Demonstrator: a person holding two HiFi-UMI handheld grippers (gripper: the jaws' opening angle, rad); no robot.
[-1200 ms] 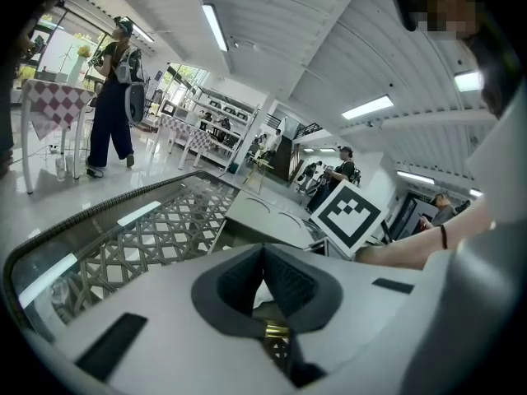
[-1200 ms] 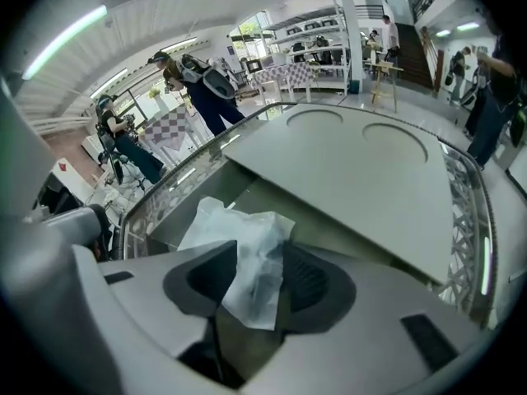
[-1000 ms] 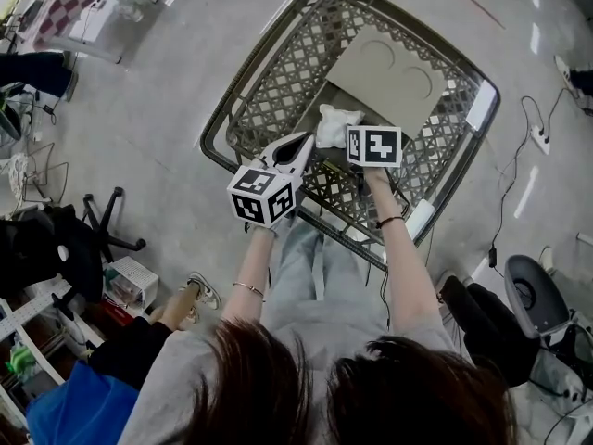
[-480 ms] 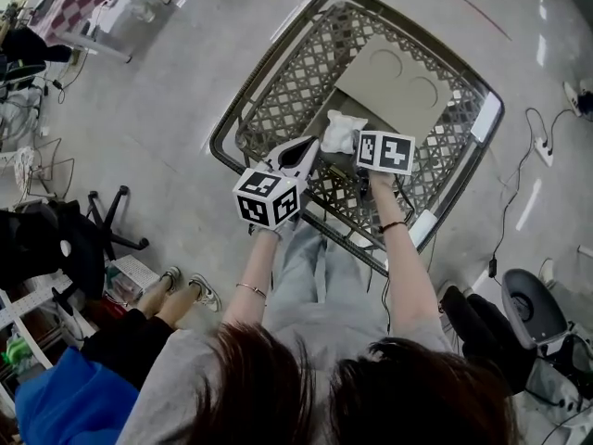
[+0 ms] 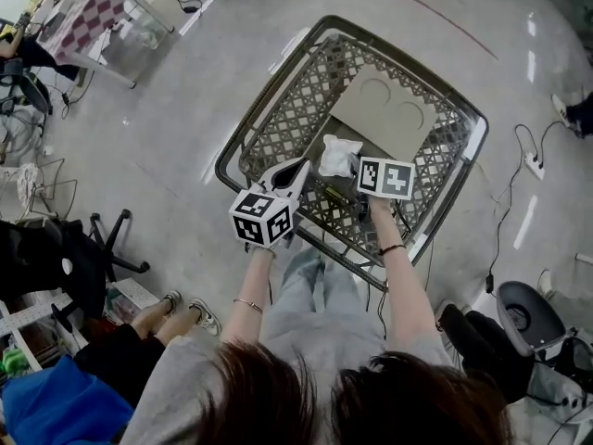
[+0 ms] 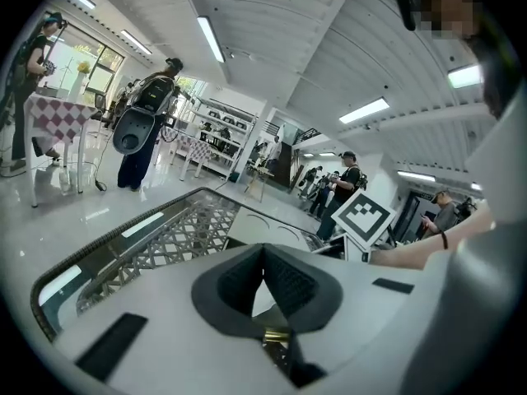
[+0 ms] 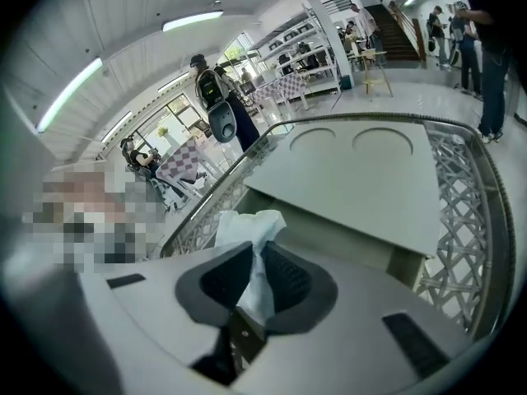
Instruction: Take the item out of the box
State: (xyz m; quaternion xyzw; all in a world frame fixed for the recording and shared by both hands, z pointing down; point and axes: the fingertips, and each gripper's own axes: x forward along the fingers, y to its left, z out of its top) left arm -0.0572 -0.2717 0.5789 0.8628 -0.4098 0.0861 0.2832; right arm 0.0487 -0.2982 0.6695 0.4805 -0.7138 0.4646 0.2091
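A grey lattice shopping cart (image 5: 243, 128) holds an open cardboard box (image 5: 394, 119) whose flap has two round cut-outs. A white crumpled packet (image 5: 338, 154) stands at the box's near edge. My right gripper (image 5: 353, 164) has the packet (image 7: 251, 233) between its pads, and its jaws are closing on it, pinching the packet's lower part. The box flap (image 7: 362, 179) lies just beyond. My left gripper (image 5: 304, 166) hovers over the cart's near left part, beside the packet, its jaws (image 6: 263, 249) shut with nothing in them.
The cart's rim (image 6: 123, 237) runs round both grippers. A black office chair (image 5: 107, 239) and a seated person's feet are at the left. Cables and a power strip (image 5: 536, 160) lie at the right. A checked-cloth table (image 5: 97, 7) stands far left.
The right gripper's jaws have closed onto the white packet, which now stands pinched and upright. Both grippers kept their places over the cart while the head view drifted.
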